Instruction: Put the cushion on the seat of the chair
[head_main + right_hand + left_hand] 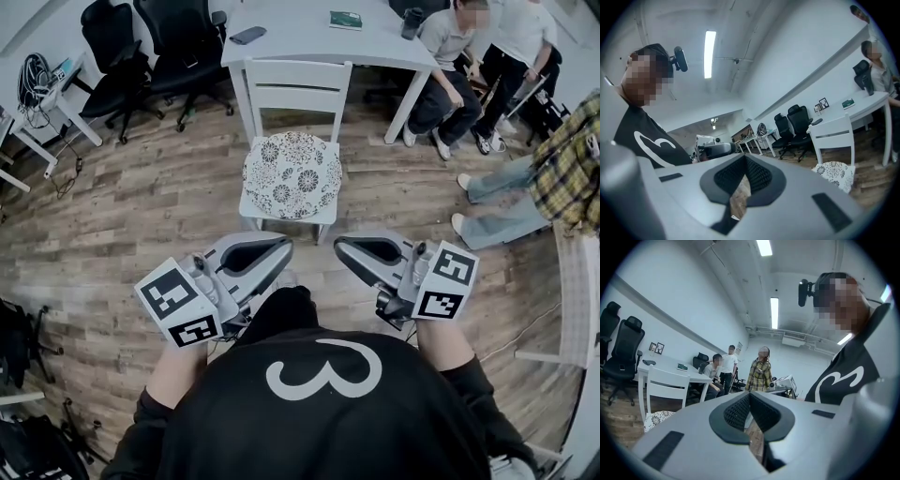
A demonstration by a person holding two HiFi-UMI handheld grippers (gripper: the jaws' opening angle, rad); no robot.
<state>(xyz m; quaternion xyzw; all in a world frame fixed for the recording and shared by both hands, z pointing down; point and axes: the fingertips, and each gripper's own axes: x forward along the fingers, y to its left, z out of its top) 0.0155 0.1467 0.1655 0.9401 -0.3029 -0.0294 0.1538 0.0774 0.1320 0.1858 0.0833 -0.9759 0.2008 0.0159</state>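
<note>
A round cushion point(292, 175) with a dark floral pattern lies on the seat of a white wooden chair point(298, 89), straight ahead of me on the wood floor. It also shows low at the left of the left gripper view, as the cushion point(656, 418) under the chair back point(665, 383), and low at the right of the right gripper view, as the cushion point(836, 172). Both grippers hang close to my chest, well short of the chair, tips turned toward each other. My left gripper point(284, 247) point(750, 394) is shut and empty. My right gripper point(339, 247) point(744, 157) is shut and empty too.
Behind the chair stands a white table point(309, 42) with a book point(345, 20), a phone point(247, 35) and a cup point(411, 23). Black office chairs point(150, 56) stand at the back left. People point(455, 70) sit at the back right, one in a plaid shirt point(567, 159) nearer.
</note>
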